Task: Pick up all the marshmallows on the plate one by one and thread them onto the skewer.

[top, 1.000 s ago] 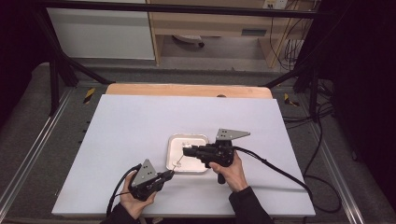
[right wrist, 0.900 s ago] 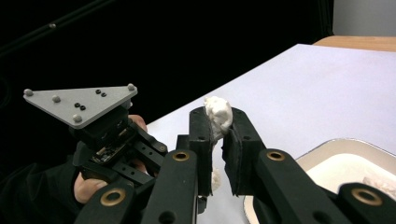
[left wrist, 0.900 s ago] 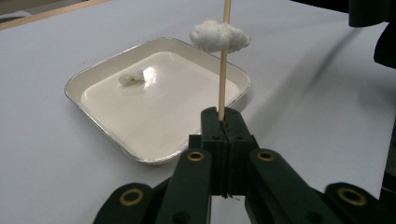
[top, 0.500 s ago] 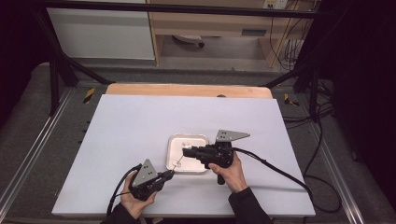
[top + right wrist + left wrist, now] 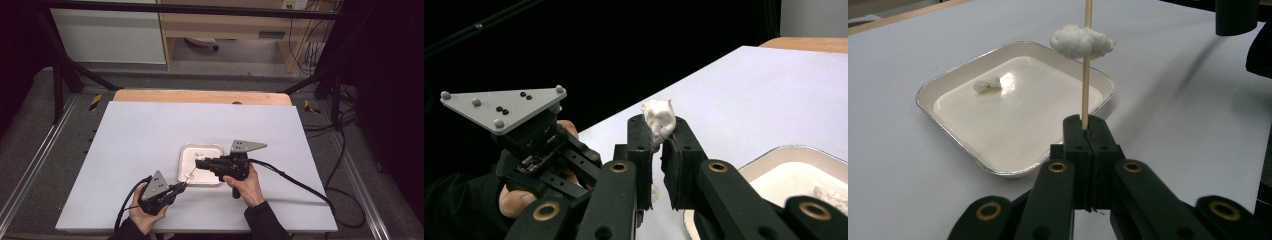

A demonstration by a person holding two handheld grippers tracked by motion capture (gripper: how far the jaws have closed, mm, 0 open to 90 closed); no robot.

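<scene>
Our left tongs (image 5: pixel 1087 131) are pressed together on a thin wooden skewer (image 5: pixel 1085 80) that stands straight out from their tips, one white tuft (image 5: pixel 1081 41) already threaded on it. Our right tongs (image 5: pixel 659 131) pinch another white tuft (image 5: pixel 659 120), just beside the skewer's tip, over the tray (image 5: pixel 183 167) on the table (image 5: pixel 150 135).

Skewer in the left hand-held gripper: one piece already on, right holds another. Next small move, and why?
Probably bring the right hand-held gripper to the skewer tip and push its white piece on. The left hand-held gripper clamps the skewer upright with one threaded piece on it, and one more loose piece lies in the tray.
</scene>
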